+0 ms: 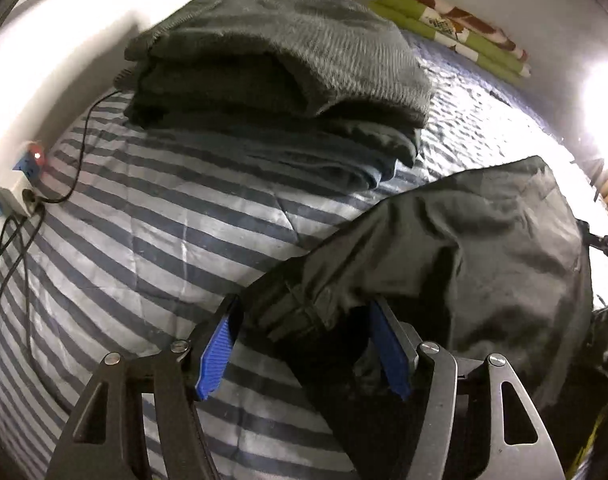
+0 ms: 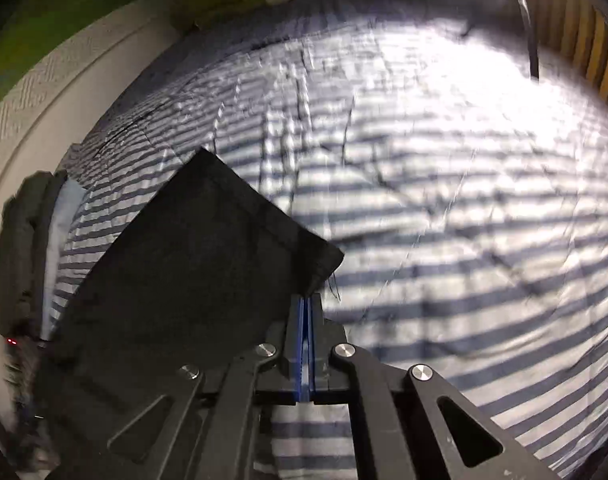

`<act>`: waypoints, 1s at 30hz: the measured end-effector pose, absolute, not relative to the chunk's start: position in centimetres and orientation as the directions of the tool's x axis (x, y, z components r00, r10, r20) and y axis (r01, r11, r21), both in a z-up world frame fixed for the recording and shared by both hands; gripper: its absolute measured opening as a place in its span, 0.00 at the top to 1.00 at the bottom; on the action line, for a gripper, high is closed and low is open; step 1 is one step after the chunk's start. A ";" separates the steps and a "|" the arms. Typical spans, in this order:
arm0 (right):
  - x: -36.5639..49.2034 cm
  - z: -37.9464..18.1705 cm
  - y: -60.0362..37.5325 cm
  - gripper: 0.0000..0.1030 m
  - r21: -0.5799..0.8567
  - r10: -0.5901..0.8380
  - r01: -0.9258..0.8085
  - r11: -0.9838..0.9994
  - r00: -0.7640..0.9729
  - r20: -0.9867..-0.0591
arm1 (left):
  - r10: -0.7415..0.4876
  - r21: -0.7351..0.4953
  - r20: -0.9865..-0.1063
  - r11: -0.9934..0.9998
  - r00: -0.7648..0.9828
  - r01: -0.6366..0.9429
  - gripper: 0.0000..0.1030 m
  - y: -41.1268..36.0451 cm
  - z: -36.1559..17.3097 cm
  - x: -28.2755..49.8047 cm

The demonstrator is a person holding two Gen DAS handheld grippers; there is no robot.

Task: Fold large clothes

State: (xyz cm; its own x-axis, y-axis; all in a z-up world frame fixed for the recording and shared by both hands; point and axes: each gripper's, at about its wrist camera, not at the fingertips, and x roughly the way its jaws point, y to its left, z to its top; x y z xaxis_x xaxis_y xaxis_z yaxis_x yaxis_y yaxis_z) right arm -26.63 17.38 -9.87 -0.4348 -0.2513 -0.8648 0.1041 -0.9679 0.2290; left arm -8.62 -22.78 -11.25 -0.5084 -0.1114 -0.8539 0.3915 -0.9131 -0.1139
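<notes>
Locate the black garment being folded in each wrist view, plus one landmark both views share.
Left wrist: black garment lower right, its cuffed end lying between the open jaws of the left gripper.
Right wrist: same garment lower left, its corner pinched by the shut right gripper.
Shared landmark: striped bedding under the garment in both views.

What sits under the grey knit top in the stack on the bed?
Under the grey knit top lie folded dark clothes, then a bluish folded piece, all resting on the striped quilt. How many garments the stack holds is hidden.
</notes>
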 end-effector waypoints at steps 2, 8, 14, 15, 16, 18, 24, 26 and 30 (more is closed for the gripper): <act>-26.0 -8.7 18.2 0.84 0.263 -0.278 0.094 -0.960 -0.428 -0.860 | -0.102 -0.135 -0.844 -0.909 -0.526 0.394 0.34 -22.8 -10.4 -7.4; -20.1 -4.2 23.6 0.68 0.400 -0.412 0.126 -0.908 -0.439 -0.798 | -0.025 -0.187 -0.811 -0.935 -0.584 0.300 0.34 -20.2 -6.8 0.2; -10.7 -3.6 30.7 0.68 0.429 -0.433 0.111 -0.897 -0.422 -0.796 | 0.122 -0.261 -0.846 -0.943 -0.519 0.204 0.34 -16.0 -6.4 9.8; -9.1 -3.9 32.0 0.68 0.430 -0.430 0.100 -0.897 -0.418 -0.800 | 0.147 -0.278 -0.851 -0.941 -0.505 0.194 0.34 -15.1 -6.7 11.0; -8.0 -4.2 32.8 0.68 0.428 -0.425 0.090 -0.899 -0.416 -0.804 | 0.164 -0.291 -0.852 -0.938 -0.497 0.190 0.34 -14.3 -6.9 11.9; -6.1 -4.9 34.5 0.68 0.430 -0.419 0.070 -0.900 -0.411 -0.810 | 0.206 -0.319 -0.855 -0.933 -0.475 0.168 0.33 -12.2 -7.7 13.7; -3.1 -5.4 37.5 0.68 0.444 -0.420 0.040 -0.895 -0.413 -0.808 | 0.256 -0.321 -0.876 -0.942 -0.408 0.098 0.32 -6.9 -9.7 15.5; -2.7 -5.4 37.5 0.68 0.444 -0.424 0.046 -0.895 -0.403 -0.811 | 0.258 -0.311 -0.880 -0.947 -0.399 0.074 0.32 -5.5 -10.0 15.3; -1.5 -5.5 36.8 0.68 0.464 -0.457 0.079 -0.882 -0.379 -0.805 | 0.220 -0.245 -0.895 -0.969 -0.387 0.016 0.32 -3.0 -10.1 15.2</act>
